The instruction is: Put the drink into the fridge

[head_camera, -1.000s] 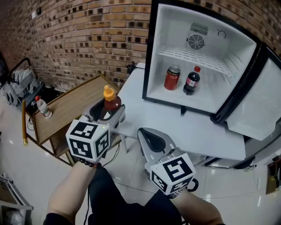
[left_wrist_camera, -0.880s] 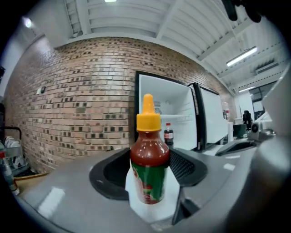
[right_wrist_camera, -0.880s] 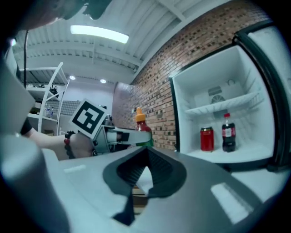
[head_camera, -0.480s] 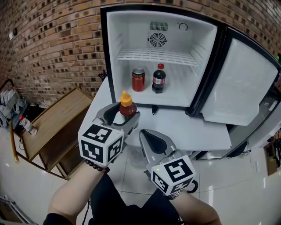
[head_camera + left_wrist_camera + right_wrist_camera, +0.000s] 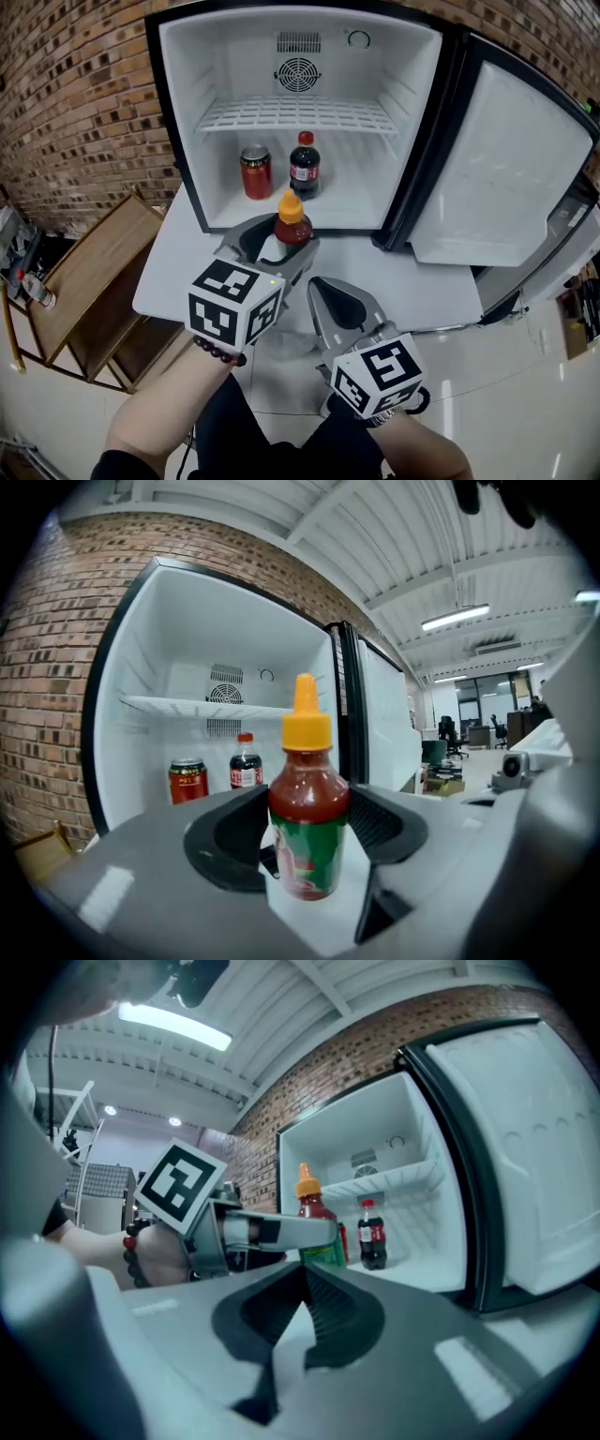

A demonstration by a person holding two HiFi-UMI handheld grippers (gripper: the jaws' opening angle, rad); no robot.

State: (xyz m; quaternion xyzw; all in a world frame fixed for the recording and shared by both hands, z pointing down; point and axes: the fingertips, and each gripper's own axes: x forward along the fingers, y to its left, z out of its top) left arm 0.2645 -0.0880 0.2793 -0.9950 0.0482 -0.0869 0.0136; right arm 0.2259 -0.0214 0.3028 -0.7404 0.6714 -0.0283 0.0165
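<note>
My right gripper is nearest to me, low and to the right, with its jaws pressed together and nothing between them. Just beside it on the left is my left gripper, its jaws held fairly wide and clamped on the drink bottle, one dark pad against each side of the body (the grip sits on the lower part, over the green label). The bottle stands upright in that grip. Its long axis runs straight up and down, and the orange cap points at the ceiling, well clear of the jaws. The red shoulder also rises above the pads. From the right gripper view, the bottle sticks up past the end of the left gripper's near jaw. It is outside the fridge, over the white table the fridge stands on and in front of the open compartment. Inside, on the floor of the fridge, a red can stands on the left with a dark cola bottle just beside it on the right, both upright. Above them is a white wire shelf, and a round fan grille is on the back wall. The fridge door hangs open to the right.
</note>
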